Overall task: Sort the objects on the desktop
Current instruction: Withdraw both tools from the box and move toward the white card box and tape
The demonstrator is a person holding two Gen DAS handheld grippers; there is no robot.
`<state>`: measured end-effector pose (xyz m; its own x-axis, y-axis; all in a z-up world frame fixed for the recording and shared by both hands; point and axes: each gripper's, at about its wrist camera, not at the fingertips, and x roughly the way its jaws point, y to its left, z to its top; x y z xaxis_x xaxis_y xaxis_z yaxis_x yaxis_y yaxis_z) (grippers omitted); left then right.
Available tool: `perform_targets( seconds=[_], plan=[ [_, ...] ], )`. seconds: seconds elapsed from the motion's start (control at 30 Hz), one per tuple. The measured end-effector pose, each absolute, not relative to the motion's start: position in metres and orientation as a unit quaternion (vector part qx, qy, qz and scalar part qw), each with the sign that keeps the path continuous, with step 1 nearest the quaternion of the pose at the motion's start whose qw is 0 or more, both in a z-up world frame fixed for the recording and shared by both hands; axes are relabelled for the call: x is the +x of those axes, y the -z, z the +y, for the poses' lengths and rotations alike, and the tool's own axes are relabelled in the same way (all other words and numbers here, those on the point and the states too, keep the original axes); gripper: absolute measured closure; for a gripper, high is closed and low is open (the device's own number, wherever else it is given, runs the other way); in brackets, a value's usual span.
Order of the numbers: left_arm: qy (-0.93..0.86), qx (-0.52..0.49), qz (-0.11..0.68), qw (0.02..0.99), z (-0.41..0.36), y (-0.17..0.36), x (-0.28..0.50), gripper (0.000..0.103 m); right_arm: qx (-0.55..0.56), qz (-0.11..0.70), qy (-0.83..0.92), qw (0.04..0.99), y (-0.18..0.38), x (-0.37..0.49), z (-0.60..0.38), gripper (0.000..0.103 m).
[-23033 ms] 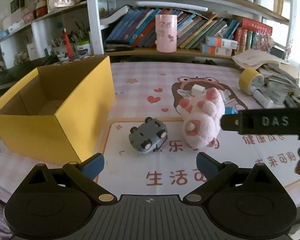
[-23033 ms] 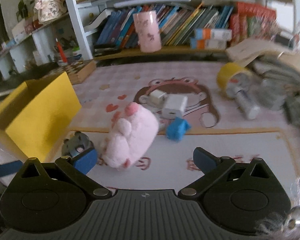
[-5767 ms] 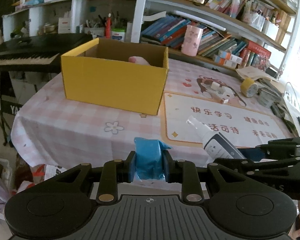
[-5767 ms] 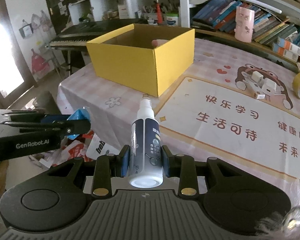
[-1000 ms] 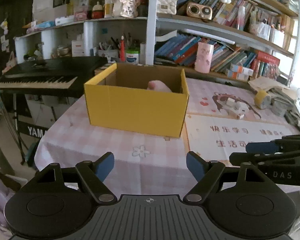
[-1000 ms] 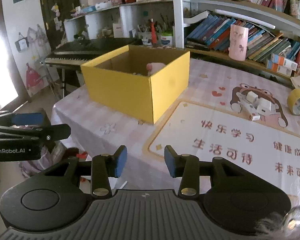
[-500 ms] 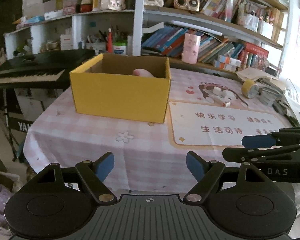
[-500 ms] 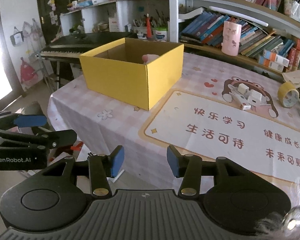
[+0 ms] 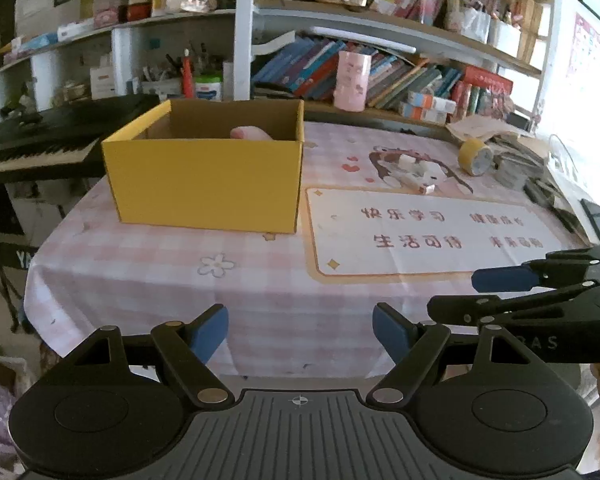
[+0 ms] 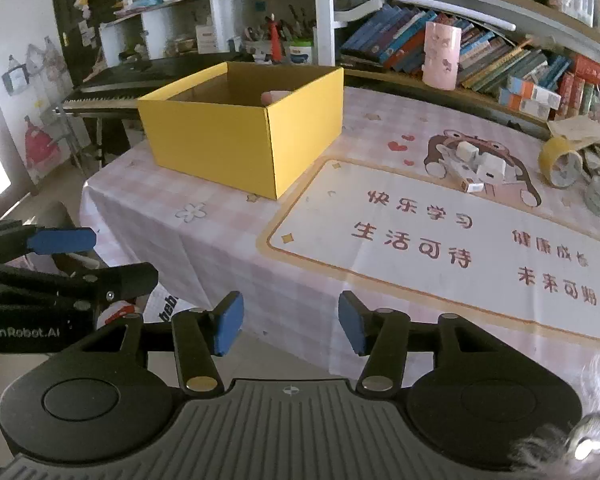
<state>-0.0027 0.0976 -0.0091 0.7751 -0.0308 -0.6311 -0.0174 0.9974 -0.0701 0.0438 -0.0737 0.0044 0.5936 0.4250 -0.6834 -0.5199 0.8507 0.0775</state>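
Both grippers empty, away from the table.
Left gripper (image 9: 300,330) and right gripper (image 10: 290,322) spread wide; yellow cardboard box (image 9: 204,184) at 11 o'clock.

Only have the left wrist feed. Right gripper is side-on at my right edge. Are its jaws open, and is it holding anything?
Observer: The right wrist view shows the right gripper open, with nothing between its blue pads.
Operator: Where is the left gripper relative to the table?
Observer: In the right wrist view, the left gripper is off the near-left corner of the tablecloth, over the floor and not touching the cloth.
Operator: Anything underneath it?
Observer: A white printed bag lies on the floor by the cloth's hanging edge.
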Motion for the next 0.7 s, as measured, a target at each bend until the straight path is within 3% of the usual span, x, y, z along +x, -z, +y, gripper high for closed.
perform_targets(
  seconds=[0.7],
  plan=[
    [0.126,-0.008,0.342,0.931,0.024,0.012,0.066,0.021,-0.039,0.368,-0.144,0.918,-0.011,0.071,-0.160,0.049]
  ],
)
